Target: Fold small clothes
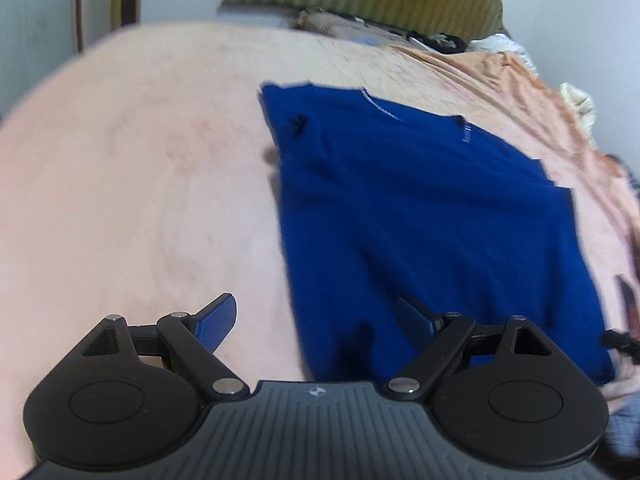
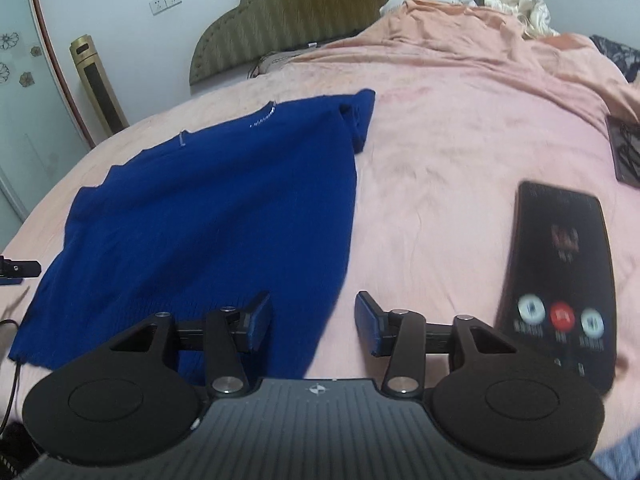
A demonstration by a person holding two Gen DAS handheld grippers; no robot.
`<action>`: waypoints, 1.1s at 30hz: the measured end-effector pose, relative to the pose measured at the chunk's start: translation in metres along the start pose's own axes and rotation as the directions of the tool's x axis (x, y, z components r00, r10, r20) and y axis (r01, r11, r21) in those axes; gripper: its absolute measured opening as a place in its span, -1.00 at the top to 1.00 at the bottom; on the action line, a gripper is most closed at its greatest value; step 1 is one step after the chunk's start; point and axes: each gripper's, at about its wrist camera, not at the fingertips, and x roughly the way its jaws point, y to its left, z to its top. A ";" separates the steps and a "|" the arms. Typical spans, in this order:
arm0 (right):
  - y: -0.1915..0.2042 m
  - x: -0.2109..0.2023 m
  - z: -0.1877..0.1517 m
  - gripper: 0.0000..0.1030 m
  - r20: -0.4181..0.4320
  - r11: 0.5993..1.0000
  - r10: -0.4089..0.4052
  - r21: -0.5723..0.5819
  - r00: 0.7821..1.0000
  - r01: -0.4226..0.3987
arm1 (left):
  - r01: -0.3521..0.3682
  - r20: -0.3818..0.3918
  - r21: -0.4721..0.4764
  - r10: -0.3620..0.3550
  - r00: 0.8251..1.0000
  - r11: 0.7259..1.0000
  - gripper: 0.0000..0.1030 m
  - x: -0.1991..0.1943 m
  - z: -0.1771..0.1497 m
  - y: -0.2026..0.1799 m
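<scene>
A dark blue knit top (image 1: 432,216) lies flat on a pink bed sheet (image 1: 140,180), its sleeves folded in, neckline far from me. My left gripper (image 1: 316,320) is open and empty, hovering over the top's near left hem edge. In the right wrist view the same top (image 2: 208,208) lies left of centre. My right gripper (image 2: 312,324) is open and empty, above the top's near right hem corner, its left finger over the cloth and its right finger over the sheet (image 2: 432,184).
A black phone (image 2: 560,276) with a lit call screen lies on the sheet right of my right gripper. Another dark device (image 2: 626,152) lies at the far right. Rumpled orange bedding (image 2: 480,28) and an olive headboard (image 2: 320,12) are at the back. The other gripper's tip (image 2: 18,270) shows at the left.
</scene>
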 end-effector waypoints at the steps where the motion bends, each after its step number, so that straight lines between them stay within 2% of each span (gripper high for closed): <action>1: -0.001 -0.004 -0.003 -0.15 -0.005 1.000 0.009 0.008 1.000 -0.009 | 0.020 -0.014 -0.010 -0.020 1.000 1.000 -0.70 0.000 -0.003 0.002; 2: -0.003 -0.007 -0.006 -0.17 -0.011 1.000 0.022 0.014 1.000 -0.022 | 0.033 -0.027 -0.018 -0.034 0.999 0.999 -0.70 0.003 -0.005 0.001; 4: -0.006 -0.012 -0.011 -0.18 -0.011 0.999 0.041 0.026 0.999 -0.040 | 0.072 -0.062 -0.044 -0.074 0.995 0.996 -0.51 0.005 -0.012 0.003; 6: -0.010 -0.015 -0.015 -0.21 -0.004 0.995 0.086 0.053 0.996 -0.085 | 0.089 -0.055 -0.031 -0.091 0.994 0.996 -0.43 0.003 -0.019 0.000; 7: -0.011 -0.016 -0.017 -0.19 0.001 0.992 0.105 0.063 0.994 -0.105 | 0.102 -0.063 -0.014 -0.102 0.993 0.995 -0.21 0.003 -0.022 -0.004; 8: -0.012 -0.016 -0.019 -0.06 0.008 0.991 0.114 0.070 0.993 -0.114 | 0.107 -0.067 0.002 -0.107 0.992 0.994 -0.08 0.003 -0.024 -0.007; 9: -0.011 -0.016 -0.019 0.10 0.013 0.990 0.120 0.074 0.993 -0.121 | 0.114 -0.076 0.016 -0.112 0.991 0.993 0.27 0.003 -0.025 -0.011; 10: -0.010 -0.015 -0.019 0.42 0.010 0.990 0.123 0.070 0.992 -0.123 | 0.128 -0.092 0.024 -0.125 0.988 0.991 0.60 0.005 -0.027 -0.014; 12: -0.006 -0.010 -0.021 0.71 -0.004 0.989 0.135 0.058 0.991 -0.135 | 0.140 -0.109 0.018 -0.137 0.985 0.990 0.83 0.006 -0.029 -0.017; 14: 0.000 -0.009 -0.023 0.76 0.007 0.991 0.129 0.026 0.992 -0.129 | 0.148 -0.098 0.009 -0.146 0.984 0.989 0.85 0.000 -0.031 -0.019; 16: -0.001 -0.013 -0.020 0.83 0.010 0.989 0.142 0.031 0.990 -0.142 | 0.165 -0.053 0.020 -0.164 0.985 0.986 0.86 -0.017 -0.029 -0.020; 19: -0.007 -0.034 -0.012 0.83 0.057 0.972 0.221 0.065 0.973 -0.225 | 0.241 0.041 0.024 -0.242 0.969 0.970 0.87 -0.061 -0.020 -0.019; 21: -0.013 -0.057 -0.002 0.83 0.103 0.950 0.294 0.081 0.950 -0.302 | 0.276 0.098 0.042 -0.279 0.955 0.960 0.87 -0.092 -0.015 -0.019; 23: -0.016 -0.084 0.006 0.83 0.147 0.919 0.375 0.070 0.915 -0.387 | 0.297 0.147 0.078 -0.305 0.941 0.952 0.87 -0.124 -0.013 -0.019; 27: -0.017 -0.140 0.017 0.83 0.193 0.878 0.471 -0.012 0.861 -0.478 | 0.336 0.178 0.108 -0.351 0.919 0.936 0.88 -0.164 -0.016 -0.020; 30: -0.018 -0.160 0.022 0.83 0.202 0.861 0.501 -0.021 0.842 -0.507 | 0.347 0.151 0.088 -0.357 0.922 0.934 0.88 -0.154 -0.014 -0.023; 33: -0.026 -0.143 0.030 0.83 0.209 0.826 0.538 0.064 0.817 -0.560 | 0.363 0.118 0.028 -0.363 0.924 0.932 0.87 -0.133 0.000 -0.019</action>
